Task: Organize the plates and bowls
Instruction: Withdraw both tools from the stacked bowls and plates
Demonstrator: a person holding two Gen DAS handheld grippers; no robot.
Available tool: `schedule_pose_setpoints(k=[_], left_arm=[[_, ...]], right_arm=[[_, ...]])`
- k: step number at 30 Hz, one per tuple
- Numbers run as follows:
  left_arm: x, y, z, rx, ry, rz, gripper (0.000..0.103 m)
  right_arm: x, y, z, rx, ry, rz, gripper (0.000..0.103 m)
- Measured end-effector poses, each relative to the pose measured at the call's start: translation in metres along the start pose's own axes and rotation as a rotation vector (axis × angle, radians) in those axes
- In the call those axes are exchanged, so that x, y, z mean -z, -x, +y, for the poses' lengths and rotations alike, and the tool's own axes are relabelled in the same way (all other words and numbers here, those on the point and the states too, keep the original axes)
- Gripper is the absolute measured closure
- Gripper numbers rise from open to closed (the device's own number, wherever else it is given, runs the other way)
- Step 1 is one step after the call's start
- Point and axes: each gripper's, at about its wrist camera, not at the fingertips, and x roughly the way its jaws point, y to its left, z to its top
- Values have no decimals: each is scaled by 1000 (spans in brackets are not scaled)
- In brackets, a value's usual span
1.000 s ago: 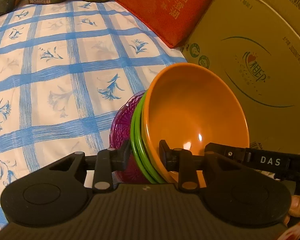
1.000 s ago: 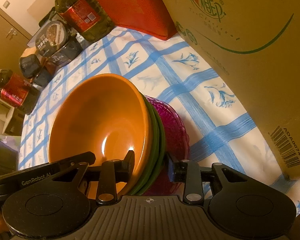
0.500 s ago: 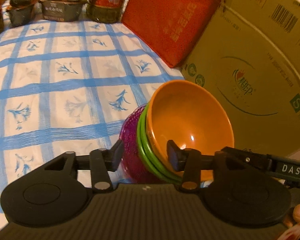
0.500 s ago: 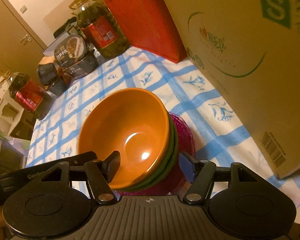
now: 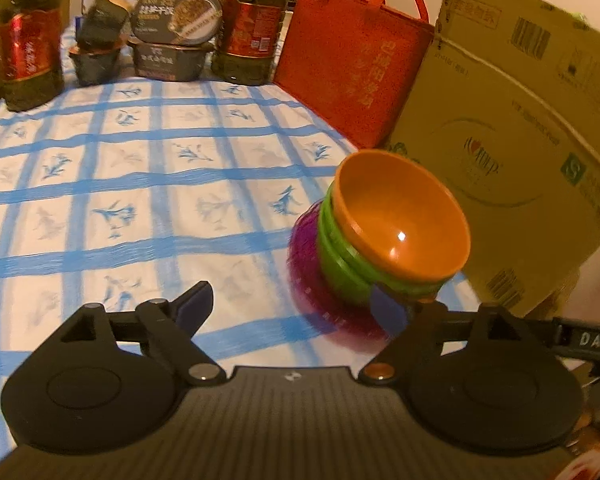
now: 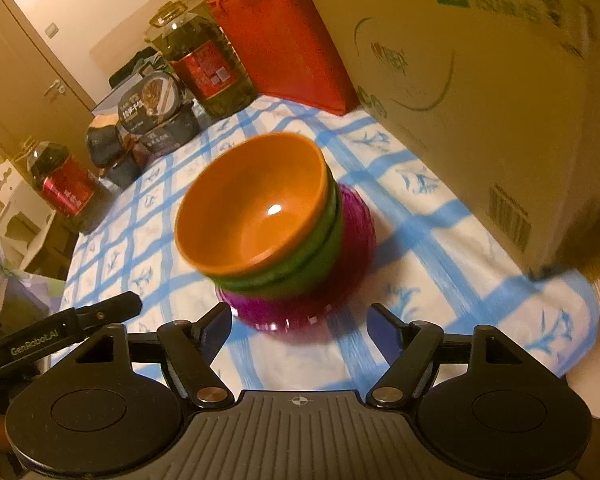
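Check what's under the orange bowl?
The orange bowl is nested in green bowls, likely two, on a purple dish resting on the tablecloth. Their insides are covered.

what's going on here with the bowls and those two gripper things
A person is tidying dishes with a handheld tool in each hand. The orange bowl sits nested in green bowls on a purple dish, standing on the blue checked tablecloth beside a cardboard box. The left tool and the right tool are both open and hold nothing; the stack stands free just beyond their fingers.
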Motion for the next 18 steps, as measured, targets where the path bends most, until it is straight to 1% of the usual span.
schedule_pose_setpoints(k=[3,7,12,15,18], left_arm=[[15,10,-1,-40,-35,-11,16],[34,25,-6,-79,-88,-51,14],[49,37,0,-53,-66,-48,13],[58,43,7,-10,-21,-31,13],[69,48,9,-24,-16,-16,13]], right_arm=[[11,5,-2,15,5,-9,28],[26,15,1,42,43,-34,27],[41,27,4,59,75,-61,27],[52,32,11,56,123,-85,27],[63,33,21,73,187,-90,27]])
